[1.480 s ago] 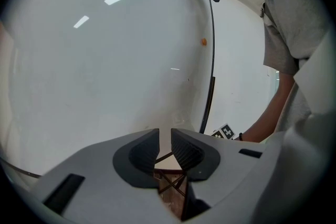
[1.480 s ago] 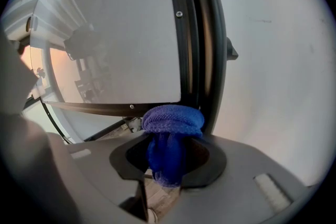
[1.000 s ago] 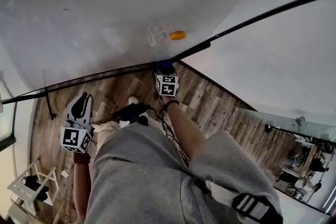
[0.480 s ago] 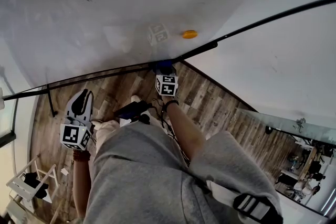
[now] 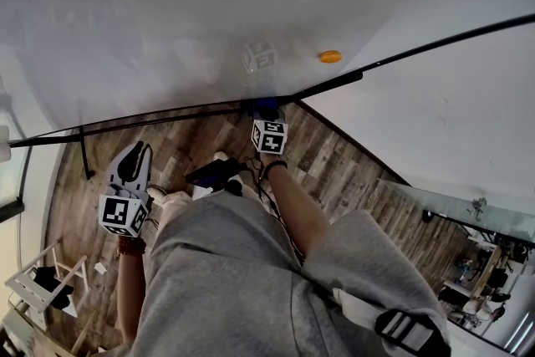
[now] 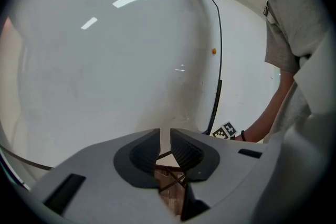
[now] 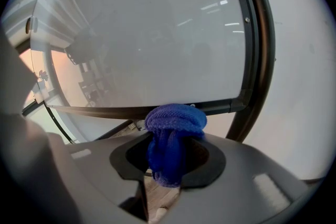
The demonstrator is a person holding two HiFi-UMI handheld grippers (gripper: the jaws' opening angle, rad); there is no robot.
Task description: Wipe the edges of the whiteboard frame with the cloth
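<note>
A bunched blue cloth [image 7: 175, 134] is clamped between the jaws of the right gripper [image 7: 174, 147] and sits against the dark bottom rail of the whiteboard frame [image 7: 105, 110], close to the frame's lower corner. The left gripper [image 6: 164, 145] hangs low at the person's side over the wooden floor [image 5: 334, 167], well away from the cloth. Its jaws stand a narrow gap apart with nothing between them.
</note>
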